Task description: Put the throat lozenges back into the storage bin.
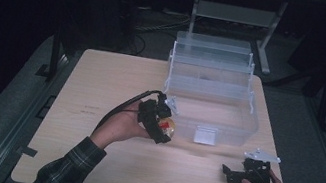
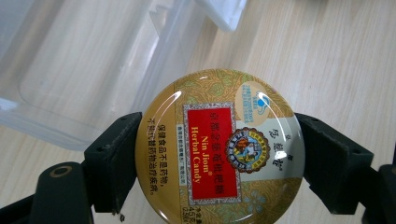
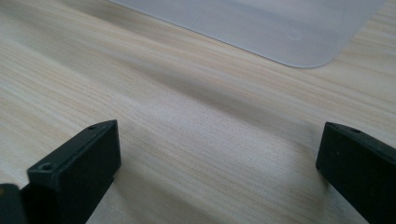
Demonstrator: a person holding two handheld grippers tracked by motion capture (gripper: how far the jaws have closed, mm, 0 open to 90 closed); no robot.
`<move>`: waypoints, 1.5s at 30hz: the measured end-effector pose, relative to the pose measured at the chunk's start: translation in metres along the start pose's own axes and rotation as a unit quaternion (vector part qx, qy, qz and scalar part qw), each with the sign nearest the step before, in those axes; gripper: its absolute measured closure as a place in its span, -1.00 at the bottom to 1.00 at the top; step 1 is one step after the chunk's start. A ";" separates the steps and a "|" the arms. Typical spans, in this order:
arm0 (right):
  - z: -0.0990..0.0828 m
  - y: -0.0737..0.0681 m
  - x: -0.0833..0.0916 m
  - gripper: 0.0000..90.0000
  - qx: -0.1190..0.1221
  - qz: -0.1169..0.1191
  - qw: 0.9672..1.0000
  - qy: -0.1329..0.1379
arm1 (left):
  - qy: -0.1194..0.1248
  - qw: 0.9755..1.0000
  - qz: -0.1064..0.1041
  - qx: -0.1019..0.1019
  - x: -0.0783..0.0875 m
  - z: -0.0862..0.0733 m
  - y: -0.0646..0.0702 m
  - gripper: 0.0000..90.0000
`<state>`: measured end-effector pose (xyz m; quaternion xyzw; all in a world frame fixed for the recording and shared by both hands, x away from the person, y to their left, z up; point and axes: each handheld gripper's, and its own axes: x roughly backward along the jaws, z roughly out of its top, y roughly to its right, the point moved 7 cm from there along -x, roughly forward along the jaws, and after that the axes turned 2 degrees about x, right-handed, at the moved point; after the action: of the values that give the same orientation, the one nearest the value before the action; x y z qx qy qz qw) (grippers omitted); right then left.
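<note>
The round gold candy tin with a red label [image 2: 219, 149] is clamped by its rim in the left gripper [image 1: 161, 124], just beside the clear plastic storage box [image 1: 215, 98]. Keep it level, clear the near wall, then release inside. The right gripper [image 1: 237, 175] rests wide apart on the pale wooden counter [image 1: 103, 76].

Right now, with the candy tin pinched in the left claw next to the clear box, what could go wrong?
1. The left claw grips the round candy tin only at its smooth rim, so it might slip or pivot out.
2. The tin hangs close to the clear plastic box, so it could clip the near wall on the way in.
3. The right claw sits open and apart on the table, so the light box may slide if bumped.
</note>
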<state>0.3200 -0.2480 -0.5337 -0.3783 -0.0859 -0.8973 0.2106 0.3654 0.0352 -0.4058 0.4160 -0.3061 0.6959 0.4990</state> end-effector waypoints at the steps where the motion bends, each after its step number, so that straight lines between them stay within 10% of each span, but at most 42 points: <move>1: 0.000 0.000 0.000 -1.00 0.000 0.000 1.000 0.000 | 0.000 1.000 0.000 0.000 0.000 0.000 0.000 -0.56; 45: 0.000 0.000 0.000 -1.00 0.001 0.000 1.000 0.000 | 0.013 0.999 0.027 0.013 0.009 0.044 -0.045 -0.56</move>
<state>0.3201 -0.2480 -0.5337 -0.3781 -0.0863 -0.8973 0.2107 0.4186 0.0168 -0.3766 0.4049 -0.3021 0.7184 0.4782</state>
